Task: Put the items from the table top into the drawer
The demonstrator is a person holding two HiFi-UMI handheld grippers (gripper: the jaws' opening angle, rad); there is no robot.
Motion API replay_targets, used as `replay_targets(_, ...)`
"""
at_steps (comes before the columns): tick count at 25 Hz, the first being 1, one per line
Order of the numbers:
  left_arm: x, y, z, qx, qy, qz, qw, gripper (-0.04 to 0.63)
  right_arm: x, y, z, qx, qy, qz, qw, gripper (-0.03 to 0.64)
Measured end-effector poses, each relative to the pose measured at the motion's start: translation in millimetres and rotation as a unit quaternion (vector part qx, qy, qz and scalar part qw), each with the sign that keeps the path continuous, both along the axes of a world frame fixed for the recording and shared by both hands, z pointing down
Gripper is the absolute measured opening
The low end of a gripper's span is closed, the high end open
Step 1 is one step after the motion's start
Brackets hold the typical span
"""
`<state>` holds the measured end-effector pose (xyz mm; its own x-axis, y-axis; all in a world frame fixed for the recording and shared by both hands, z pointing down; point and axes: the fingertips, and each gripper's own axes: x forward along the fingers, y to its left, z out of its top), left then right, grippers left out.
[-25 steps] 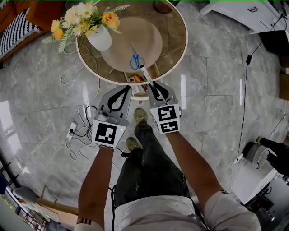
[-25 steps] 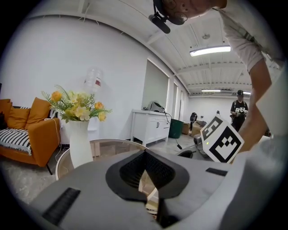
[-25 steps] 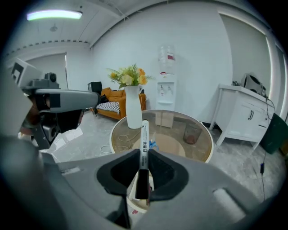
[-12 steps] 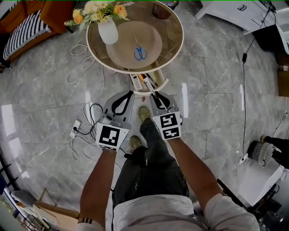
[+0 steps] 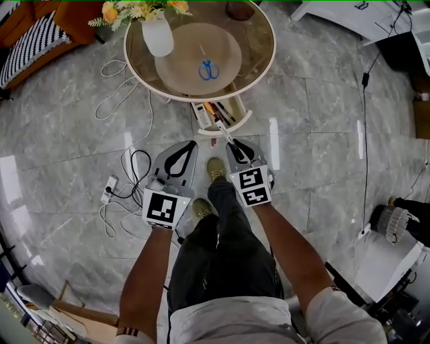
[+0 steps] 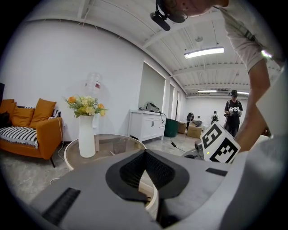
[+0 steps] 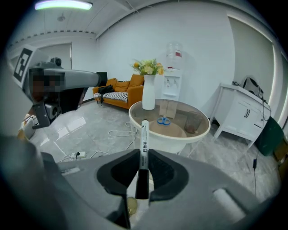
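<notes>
A round glass table holds a tan mat with blue scissors on it. Under the table's near edge, the open drawer shows several pens inside. My right gripper is shut on a white marker with a black cap, whose tip points at the drawer's front rim. In the right gripper view the marker stands up between the jaws of the right gripper, with the scissors beyond. My left gripper is shut and holds nothing.
A white vase of flowers and a dark cup also stand on the table. A power strip and cables lie on the floor at the left. My shoes are just behind the grippers. An orange sofa is at the far left.
Both grippers have drawn back from the table, the right one still carrying the marker. The table now sits farther up the head view and more of the drawer shows.
</notes>
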<state>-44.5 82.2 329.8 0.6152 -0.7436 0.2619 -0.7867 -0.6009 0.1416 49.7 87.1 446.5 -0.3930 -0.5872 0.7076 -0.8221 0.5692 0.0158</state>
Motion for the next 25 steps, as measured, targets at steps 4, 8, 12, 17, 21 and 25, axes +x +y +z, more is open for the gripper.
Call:
replay_targets(4, -1, -12, 33, -0.021, 0.005, -0.007, 0.9998, 0.000, 8, -14, 34, -0.011, 0.016, -0.003, 1.000, 0.061)
replay_targets(8, 3, -28, 76, -0.025, -0.002, 0.003, 0.9997, 0.000, 12, -37, 77, -0.017, 0.027, -0.008, 0.999, 0.061)
replay_targets(12, 7, -42, 127, -0.031, 0.001, 0.007, 0.9995, 0.000, 16, -53, 132, -0.026, 0.039, -0.016, 0.999, 0.061)
replay_targets(17, 12, -60, 182, -0.035, 0.005, 0.003, 0.9994, 0.000, 24, -70, 192, -0.035, 0.049, -0.020, 0.998, 0.061)
replay_targets(21, 16, -73, 220, -0.032, 0.001, 0.006, 0.9995, 0.000, 29, -81, 237, -0.044, 0.058, -0.025, 0.997, 0.061)
replay_targets(25, 14, -82, 252, -0.025, 0.005, 0.003, 0.9997, 0.000, 29, -96, 278, -0.046, 0.070, -0.029, 0.996, 0.061)
